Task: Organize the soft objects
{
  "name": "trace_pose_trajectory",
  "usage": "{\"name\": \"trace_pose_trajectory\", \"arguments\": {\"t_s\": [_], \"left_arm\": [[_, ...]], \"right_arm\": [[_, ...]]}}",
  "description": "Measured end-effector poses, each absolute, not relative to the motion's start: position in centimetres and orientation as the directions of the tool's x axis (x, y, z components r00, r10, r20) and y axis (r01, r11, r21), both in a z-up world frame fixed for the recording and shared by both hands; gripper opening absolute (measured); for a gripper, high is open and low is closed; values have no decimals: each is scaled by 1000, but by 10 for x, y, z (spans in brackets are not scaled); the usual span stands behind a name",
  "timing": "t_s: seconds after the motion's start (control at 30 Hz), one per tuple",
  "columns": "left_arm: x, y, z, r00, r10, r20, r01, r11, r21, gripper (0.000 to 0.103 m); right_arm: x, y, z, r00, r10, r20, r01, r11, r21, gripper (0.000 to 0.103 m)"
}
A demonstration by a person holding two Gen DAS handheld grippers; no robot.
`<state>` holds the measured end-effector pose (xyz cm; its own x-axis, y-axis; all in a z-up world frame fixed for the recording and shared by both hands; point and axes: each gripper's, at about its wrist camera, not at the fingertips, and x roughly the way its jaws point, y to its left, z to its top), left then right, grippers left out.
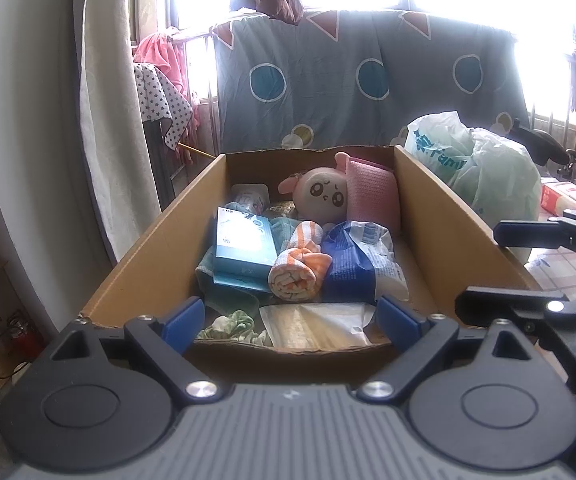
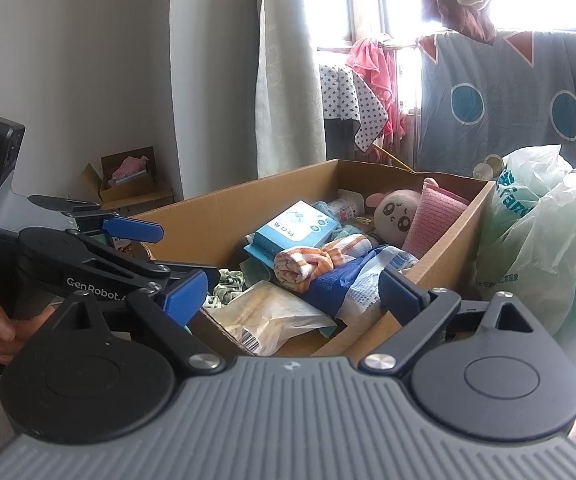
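Note:
An open cardboard box (image 1: 156,252) holds the soft things: a rolled orange-and-white striped towel (image 1: 299,268), a round plush doll (image 1: 321,196), a pink cloth pad (image 1: 371,196), a teal cloth (image 1: 216,280) and a green crumpled cloth (image 1: 232,326). My left gripper (image 1: 291,324) hovers open at the box's near edge with nothing between its pads. To its right, my right gripper (image 2: 293,294) stands open over the near corner, also empty. The towel (image 2: 307,264) lies just beyond the right gripper's fingertips.
Also in the box are a blue carton (image 1: 244,248), a blue-and-white packet (image 1: 355,260) and a clear packet (image 1: 315,324). A white-green plastic bag (image 1: 475,160) bulges against the box's right wall. A patterned blanket (image 1: 327,80) hangs behind. A hand (image 2: 0,328) holds the left gripper (image 2: 168,248).

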<state>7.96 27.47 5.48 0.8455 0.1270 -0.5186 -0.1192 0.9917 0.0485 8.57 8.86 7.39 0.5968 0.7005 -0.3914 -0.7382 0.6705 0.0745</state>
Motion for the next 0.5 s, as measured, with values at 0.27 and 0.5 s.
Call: {"name": "trace_pose_trajectory", "arguments": {"t_s": [0.27,0.5], "left_arm": [[79,275,55,847,126,-517,-119,992,48,94],[79,274,54,846,124,-519,-116,992,49,94]], "right_arm": [[86,88,74,593,703,-392,-742,666,73,94],[85,88,73,593,702,-395,-745,665,63,96]]}}
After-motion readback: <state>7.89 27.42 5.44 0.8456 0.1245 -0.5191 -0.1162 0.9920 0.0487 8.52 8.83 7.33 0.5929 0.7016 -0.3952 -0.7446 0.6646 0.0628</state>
